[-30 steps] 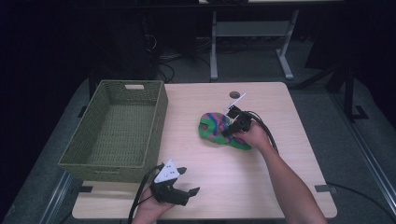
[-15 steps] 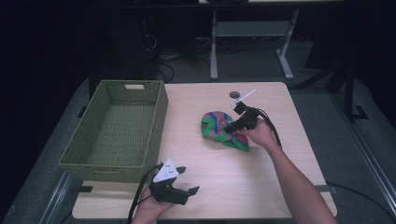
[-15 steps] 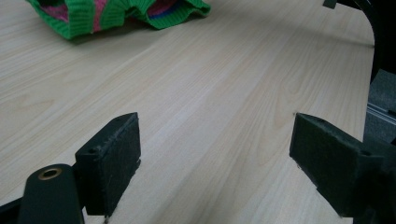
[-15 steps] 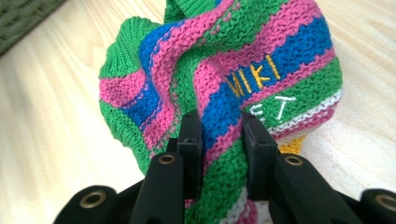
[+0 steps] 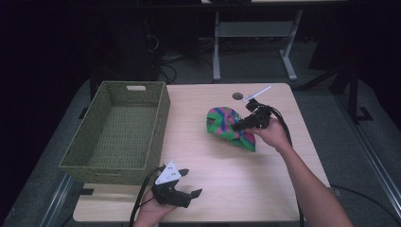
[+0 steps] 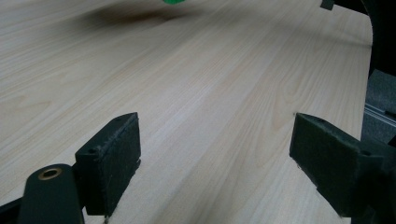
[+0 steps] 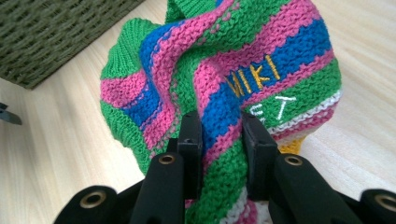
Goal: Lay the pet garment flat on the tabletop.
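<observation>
A knitted cloth [image 5: 222, 124] striped in green, pink and blue hangs bunched just above the table [image 5: 213, 175], right of centre. My right gripper [image 5: 238, 126] is shut on a fold of it. In the right gripper view both pads pinch the knitted cloth [image 7: 224, 70], which bears yellow and white stitched letters. My left gripper [image 5: 191, 182] rests near the table's front edge. Its jaws stand wide open in the left gripper view [image 6: 217, 154], with bare wood between them.
An olive woven basket [image 5: 163, 109] with nothing in it stands on the left half of the table. A small dark round grommet [image 5: 238, 96] sits near the far edge. Metal table legs and cables stand on the dark floor behind.
The right hand has risen and drifted to the right, lifting the knitted cloth partly off the table. The left hand and its gripper have kept still.
</observation>
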The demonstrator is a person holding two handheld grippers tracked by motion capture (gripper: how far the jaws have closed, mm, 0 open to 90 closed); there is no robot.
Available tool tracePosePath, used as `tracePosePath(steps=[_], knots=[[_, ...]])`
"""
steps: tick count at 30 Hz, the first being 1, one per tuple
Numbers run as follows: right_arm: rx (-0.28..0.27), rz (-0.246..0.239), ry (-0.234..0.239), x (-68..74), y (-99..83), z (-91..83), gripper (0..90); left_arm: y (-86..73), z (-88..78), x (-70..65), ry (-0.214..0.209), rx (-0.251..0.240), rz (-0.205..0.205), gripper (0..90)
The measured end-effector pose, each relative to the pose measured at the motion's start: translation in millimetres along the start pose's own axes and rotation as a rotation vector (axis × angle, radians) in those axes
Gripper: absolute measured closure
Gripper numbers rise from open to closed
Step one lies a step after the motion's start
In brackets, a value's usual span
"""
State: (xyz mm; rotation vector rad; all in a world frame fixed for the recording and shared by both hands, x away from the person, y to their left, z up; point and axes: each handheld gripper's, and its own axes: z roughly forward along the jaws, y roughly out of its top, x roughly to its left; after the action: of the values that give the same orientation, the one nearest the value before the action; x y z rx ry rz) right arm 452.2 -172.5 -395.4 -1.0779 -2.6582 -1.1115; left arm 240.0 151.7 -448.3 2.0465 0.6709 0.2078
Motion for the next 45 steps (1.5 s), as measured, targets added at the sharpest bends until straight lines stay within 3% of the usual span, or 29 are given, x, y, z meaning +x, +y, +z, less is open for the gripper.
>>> tracePosePath(steps=[12, 25, 37, 45], knots=[[-0.028, -0.030, 0.015, 20.5, -2.9, -28.1, 72.3, -0.2, -0.4, 1.9, 0.000, -0.001, 0.002, 15.9], [-0.041, -0.074, 0.014, 41.1, -20.2, -37.7, 72.2, 0.2, 0.7, 1.1, -0.003, -0.001, 0.004, 15.9], [-0.033, -0.092, 0.020, 61.5, -36.9, -33.9, 72.1, 0.0, -2.8, 0.2, 0.005, -0.007, 0.007, 15.9], [0.001, -0.114, 0.046, 76.8, -47.9, -17.0, 72.0, -0.2, -6.8, 1.1, 0.012, -0.022, 0.000, 15.9]])
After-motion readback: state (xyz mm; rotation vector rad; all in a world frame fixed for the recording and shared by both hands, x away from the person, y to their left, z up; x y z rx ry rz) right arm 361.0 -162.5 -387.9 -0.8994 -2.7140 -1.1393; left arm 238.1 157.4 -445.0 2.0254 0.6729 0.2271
